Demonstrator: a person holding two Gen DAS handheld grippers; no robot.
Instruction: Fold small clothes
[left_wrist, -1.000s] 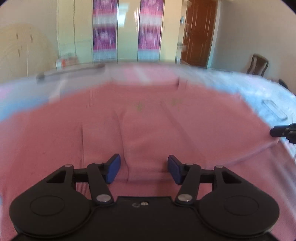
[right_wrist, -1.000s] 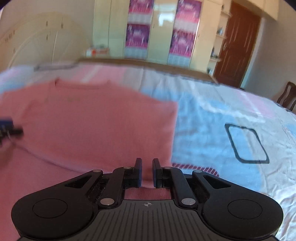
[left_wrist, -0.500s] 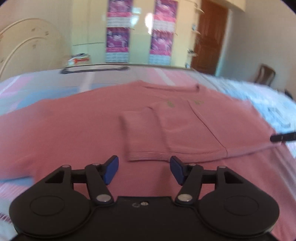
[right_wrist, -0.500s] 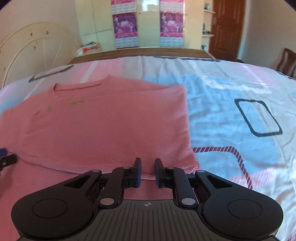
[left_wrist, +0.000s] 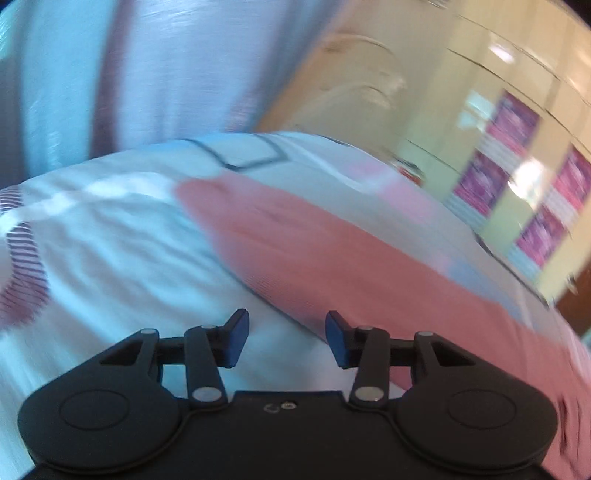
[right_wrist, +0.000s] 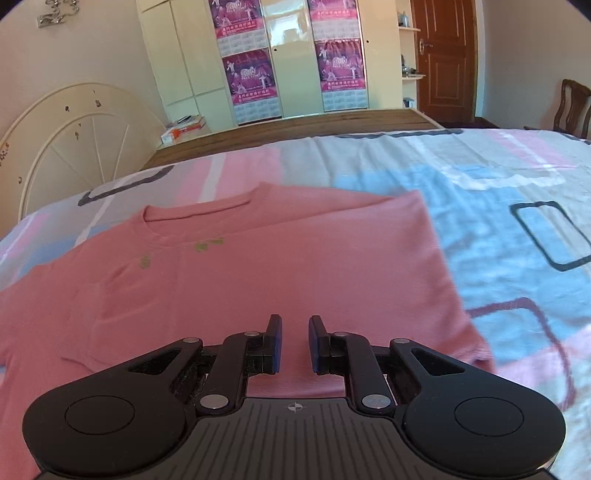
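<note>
The bed (right_wrist: 480, 192) fills most of both views, its thin cotton sheet printed with soft blocks of pink, pale blue and white, dark rounded-rectangle outlines and striped maroon curves. Past the bed's far edge stands a glossy cream wardrobe (right_wrist: 288, 55) with flat doors carrying purple posters; to its right is a dark panelled wooden door (right_wrist: 445, 59), and to the bed's left a cream arched headboard (right_wrist: 74, 147) with spoke-like ribs.

On the bed lies the pink sweater (right_wrist: 295, 266), a fine ribbed knit with a round neckband and small green marks below it. Its right side is folded inward to a straight edge. In the blurred, tilted left wrist view its other sleeve (left_wrist: 295, 243) stretches out flat across the sheet as a long tapering strip.

The right gripper (right_wrist: 294, 341), black plastic with blue pads, hovers over the sweater's near hem with a narrow gap and no cloth between the pads. The left gripper (left_wrist: 287, 338) is over the sleeve's near edge, its jaws closing with nothing between them.
</note>
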